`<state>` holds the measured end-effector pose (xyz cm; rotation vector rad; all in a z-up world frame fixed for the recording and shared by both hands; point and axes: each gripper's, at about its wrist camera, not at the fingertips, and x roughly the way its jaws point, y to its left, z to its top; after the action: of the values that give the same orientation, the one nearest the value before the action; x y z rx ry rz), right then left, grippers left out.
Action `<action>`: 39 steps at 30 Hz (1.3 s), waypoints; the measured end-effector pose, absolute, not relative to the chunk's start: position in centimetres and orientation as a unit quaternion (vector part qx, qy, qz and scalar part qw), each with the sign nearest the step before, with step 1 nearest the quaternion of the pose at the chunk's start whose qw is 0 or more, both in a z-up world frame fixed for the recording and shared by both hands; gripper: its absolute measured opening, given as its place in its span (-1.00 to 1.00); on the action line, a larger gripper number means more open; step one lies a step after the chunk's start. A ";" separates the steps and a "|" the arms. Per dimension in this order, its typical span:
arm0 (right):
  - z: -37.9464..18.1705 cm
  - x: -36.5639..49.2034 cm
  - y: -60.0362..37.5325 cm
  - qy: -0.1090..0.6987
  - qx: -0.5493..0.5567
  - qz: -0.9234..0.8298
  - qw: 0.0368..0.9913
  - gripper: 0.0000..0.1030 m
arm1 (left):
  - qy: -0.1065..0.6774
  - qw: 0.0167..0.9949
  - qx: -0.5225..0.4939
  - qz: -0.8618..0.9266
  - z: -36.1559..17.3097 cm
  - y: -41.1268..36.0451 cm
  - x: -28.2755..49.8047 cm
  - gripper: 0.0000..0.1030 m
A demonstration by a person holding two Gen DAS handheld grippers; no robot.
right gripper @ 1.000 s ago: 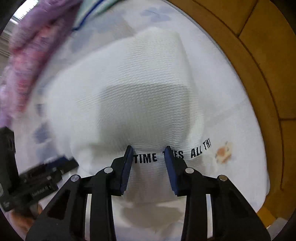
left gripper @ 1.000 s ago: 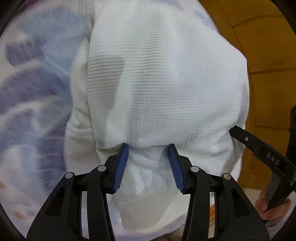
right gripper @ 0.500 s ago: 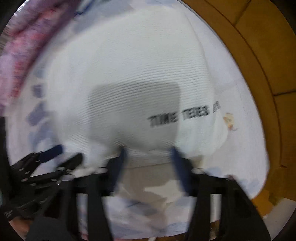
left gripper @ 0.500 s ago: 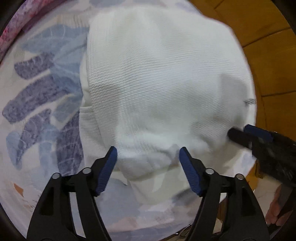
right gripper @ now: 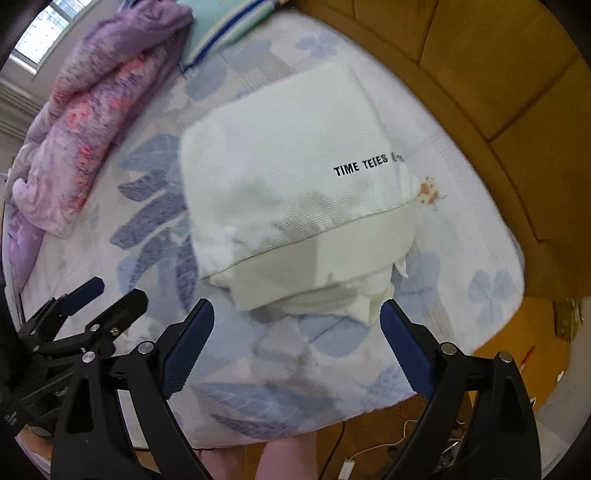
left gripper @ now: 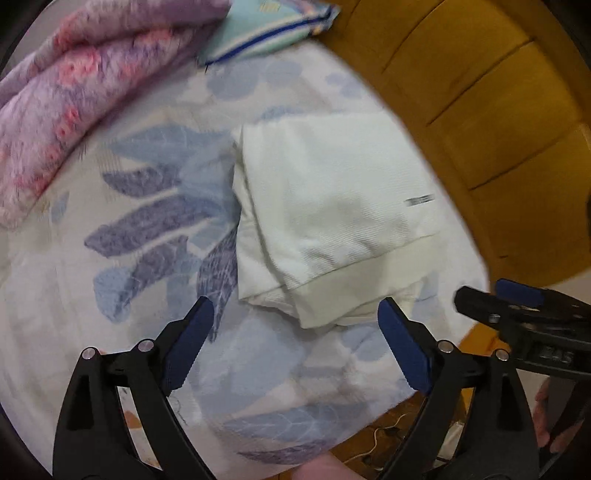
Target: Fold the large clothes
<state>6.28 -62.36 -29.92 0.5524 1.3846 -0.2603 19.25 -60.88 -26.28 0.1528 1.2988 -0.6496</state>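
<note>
A white knit garment (left gripper: 332,221) lies folded in a thick rectangle on the bed, its ribbed hem toward me. In the right wrist view the garment (right gripper: 291,192) shows black print reading "TIME TEIES". My left gripper (left gripper: 295,332) is open and empty, hovering just in front of the hem. My right gripper (right gripper: 295,332) is open and empty too, in front of the hem. Each gripper shows in the other's view: the right one (left gripper: 517,314) at the right edge, the left one (right gripper: 85,314) at the lower left.
The bed sheet (right gripper: 140,206) is white with blue leaf print. A purple and pink blanket (left gripper: 74,92) is bunched at the far left. A teal striped pillow (left gripper: 266,29) lies at the head. A padded mustard headboard (left gripper: 498,110) runs along the right. Cables lie on the floor (right gripper: 406,435) below the bed edge.
Both grippers were shut on the garment's hem a second ago. They have opened, let it go and pulled back toward me, leaving the folded garment lying on the bed.
</note>
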 end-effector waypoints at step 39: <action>-3.2 -7.3 -29.4 0.395 0.192 -0.233 0.868 0.85 | 0.350 0.851 0.087 -0.382 0.2 -19.6 2.8 0.89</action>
<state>-7.32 -29.35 -3.23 0.4010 0.8270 -0.4875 2.75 -19.64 0.17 0.1830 0.7377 -0.8037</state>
